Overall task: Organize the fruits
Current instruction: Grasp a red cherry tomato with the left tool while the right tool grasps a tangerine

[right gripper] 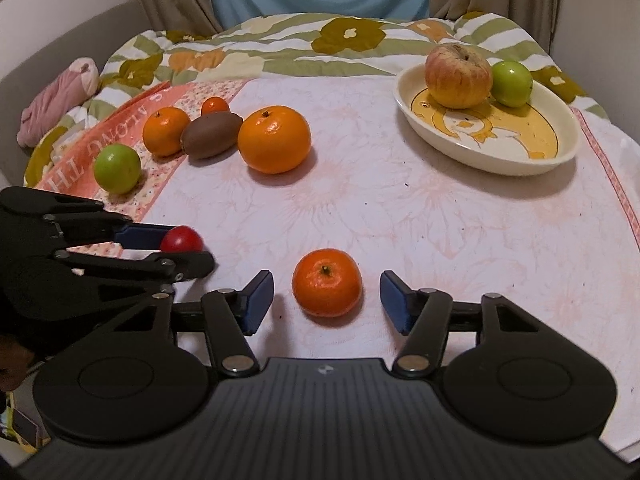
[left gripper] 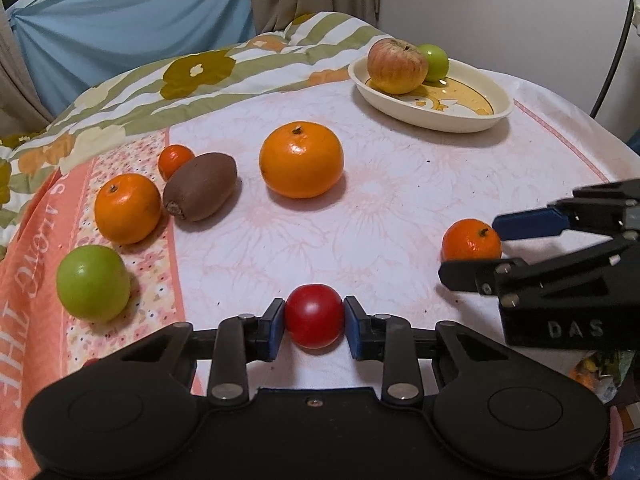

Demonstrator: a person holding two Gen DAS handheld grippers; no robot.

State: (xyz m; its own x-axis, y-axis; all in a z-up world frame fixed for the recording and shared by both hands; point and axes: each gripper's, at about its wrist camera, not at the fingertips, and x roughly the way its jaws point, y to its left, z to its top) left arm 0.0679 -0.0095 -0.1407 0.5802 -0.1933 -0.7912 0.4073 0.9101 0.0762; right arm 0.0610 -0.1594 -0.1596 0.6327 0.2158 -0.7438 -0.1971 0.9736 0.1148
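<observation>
My left gripper [left gripper: 315, 320] is shut on a small red fruit [left gripper: 315, 315] low on the cloth, both blue pads pressed against its sides. From the right wrist view that fruit [right gripper: 182, 239] shows at the left, between the left gripper's fingers. My right gripper [right gripper: 327, 300] stands open around a small mandarin [right gripper: 327, 282], with a gap on each side between pad and peel. In the left wrist view the same mandarin [left gripper: 471, 240] lies at the right, between the right gripper's fingers [left gripper: 528, 222]. An oval cream dish [right gripper: 560, 152] at the back right holds a large apple [right gripper: 458, 76] and a green fruit [right gripper: 511, 83].
At the left lie a big orange [right gripper: 274, 139], a brown kiwi [right gripper: 211, 135], a mid-size orange [right gripper: 165, 130], a tiny mandarin [right gripper: 215, 105] and a green fruit [right gripper: 117, 168]. A flowered quilt [right gripper: 280, 40] is bunched along the back. A pink bundle [right gripper: 56, 100] lies far left.
</observation>
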